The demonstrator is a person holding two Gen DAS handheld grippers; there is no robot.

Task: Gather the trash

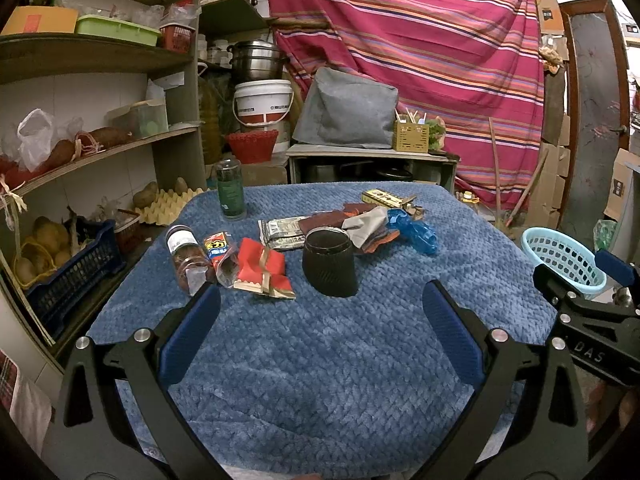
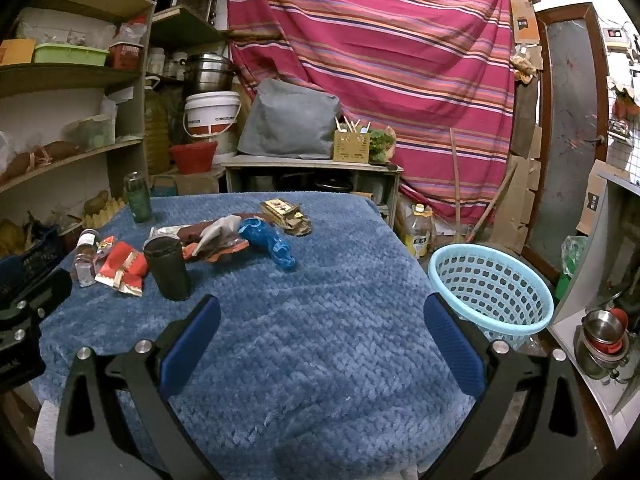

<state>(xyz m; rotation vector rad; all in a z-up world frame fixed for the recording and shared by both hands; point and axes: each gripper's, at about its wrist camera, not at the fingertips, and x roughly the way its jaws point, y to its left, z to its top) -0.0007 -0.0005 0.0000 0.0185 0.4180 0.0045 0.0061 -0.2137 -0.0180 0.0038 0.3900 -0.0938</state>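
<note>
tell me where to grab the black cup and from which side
Grip the black cup across its round wall near mid-height, coming level from the near side with the left gripper. It stands upright, its near side is clear, and the open jaws already straddle it.

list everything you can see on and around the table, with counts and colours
blanket: 1, blue, covering the table
cup: 1, black, middle of the table
red packet: 1, red and tan, left of the cup
jar: 1, clear, lying far left
green bottle: 1, upright, back left
blue bottle: 1, crushed, right of the wrapper pile
box: 1, yellowish, back
basket: 1, light blue, beside the table's right edge
left tongs: open, above the blanket
right tongs: open, above the blanket
</note>
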